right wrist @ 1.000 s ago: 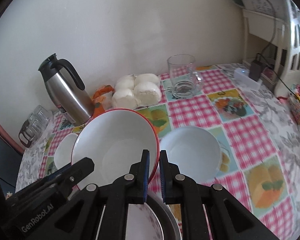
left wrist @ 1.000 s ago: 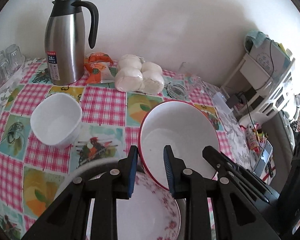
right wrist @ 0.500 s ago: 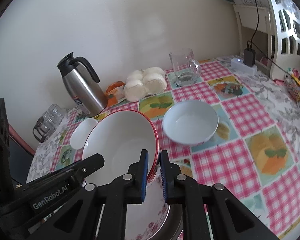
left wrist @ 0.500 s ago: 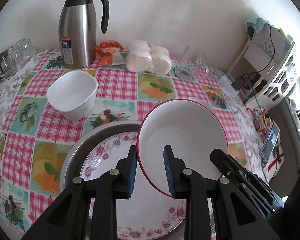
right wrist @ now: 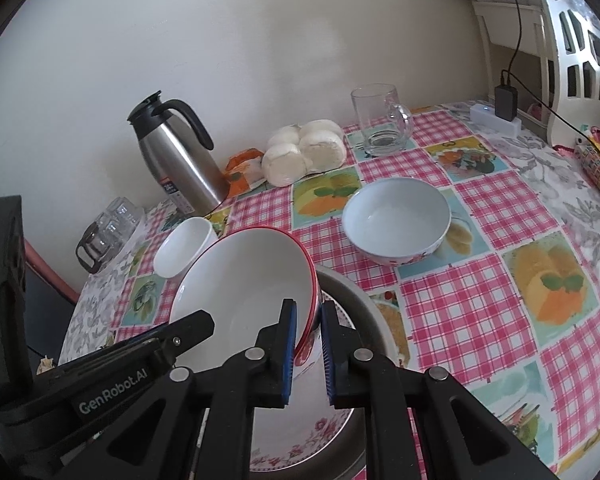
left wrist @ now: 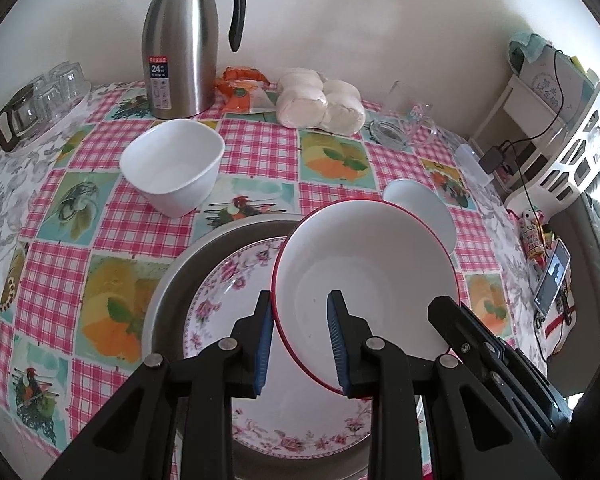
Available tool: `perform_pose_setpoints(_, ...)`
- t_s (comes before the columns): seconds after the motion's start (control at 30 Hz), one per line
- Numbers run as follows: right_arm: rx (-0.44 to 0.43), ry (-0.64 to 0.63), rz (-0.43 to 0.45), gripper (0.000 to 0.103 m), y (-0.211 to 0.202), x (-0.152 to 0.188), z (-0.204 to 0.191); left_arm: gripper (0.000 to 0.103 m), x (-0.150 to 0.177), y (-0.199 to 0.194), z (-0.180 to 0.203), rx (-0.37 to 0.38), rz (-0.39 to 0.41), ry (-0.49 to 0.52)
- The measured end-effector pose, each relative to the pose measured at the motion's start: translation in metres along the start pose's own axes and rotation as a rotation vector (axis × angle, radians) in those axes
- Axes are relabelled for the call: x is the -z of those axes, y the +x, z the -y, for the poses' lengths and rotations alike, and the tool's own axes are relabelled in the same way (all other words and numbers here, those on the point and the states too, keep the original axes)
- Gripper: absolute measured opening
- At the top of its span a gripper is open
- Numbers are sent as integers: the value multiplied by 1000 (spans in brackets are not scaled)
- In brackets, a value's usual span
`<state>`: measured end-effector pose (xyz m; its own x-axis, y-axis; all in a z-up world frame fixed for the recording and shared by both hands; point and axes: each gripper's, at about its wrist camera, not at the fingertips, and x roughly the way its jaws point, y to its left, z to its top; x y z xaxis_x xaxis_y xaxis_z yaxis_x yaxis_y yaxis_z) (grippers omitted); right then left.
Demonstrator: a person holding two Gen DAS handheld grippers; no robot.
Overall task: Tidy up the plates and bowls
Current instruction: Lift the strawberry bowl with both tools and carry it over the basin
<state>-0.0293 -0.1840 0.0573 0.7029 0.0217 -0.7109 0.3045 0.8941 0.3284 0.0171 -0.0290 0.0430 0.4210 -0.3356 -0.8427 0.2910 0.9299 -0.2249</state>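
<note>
Two grippers are seen on one red-rimmed bowl [left wrist: 364, 276] in the left wrist view: the left gripper [left wrist: 302, 336] is clamped narrowly on its near-left rim, one blue ribbed pad inside and one outside, while the black fingers of the right gripper [left wrist: 456, 332] reach its right rim. The glossy white bowl is held tilted over a floral plate [left wrist: 236, 280] (pink blossoms along its edge), which lies inside a dull grey metal basin [left wrist: 180, 276]. On the pink-checked tablecloth [left wrist: 112, 228] a squarish white bowl [left wrist: 172, 172] is seen to the left, and a round white bowl [left wrist: 424, 204] is partly hidden behind the held one. One brushed-steel jug [left wrist: 182, 44] stands by the wall, beside four wrapped white buns [left wrist: 320, 102].

From the right wrist view, the right gripper [right wrist: 305, 354] is shown nearly closed, pinching the red-rimmed bowl's [right wrist: 240, 288] right wall between its blue pads. Three bowls are counted, the round white bowl [right wrist: 396, 220] standing apart on the cloth and the squarish white bowl [right wrist: 186, 246] behind. One clear glass mug [right wrist: 380, 124] stands near the wall.
</note>
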Motion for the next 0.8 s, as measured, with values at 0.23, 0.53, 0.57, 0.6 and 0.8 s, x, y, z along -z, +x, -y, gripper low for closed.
perform_pose_setpoints(0.23, -5, -6, -17, 13, 4, 2, -4, 27, 1, 4, -5, -13, -31, -22)
perform_pose_setpoints(0.53, 6, -24, -50, 13, 13, 6, -10, 27, 2, 10, -13, -32, -77, -48)
perform_pose_setpoints(0.57, 10, -28, -57, 13, 15, 7, -10, 27, 2, 11, -14, -35, -82, -50)
perform_pose_setpoints(0.6, 12, -29, -62, 13, 17, 8, -10, 27, 3, 12, -15, -37, -87, -51)
perform_pose_setpoints(0.8, 21, -37, -81, 13, 22, 11, -12, 27, 2, 15, -17, -46, -98, -53)
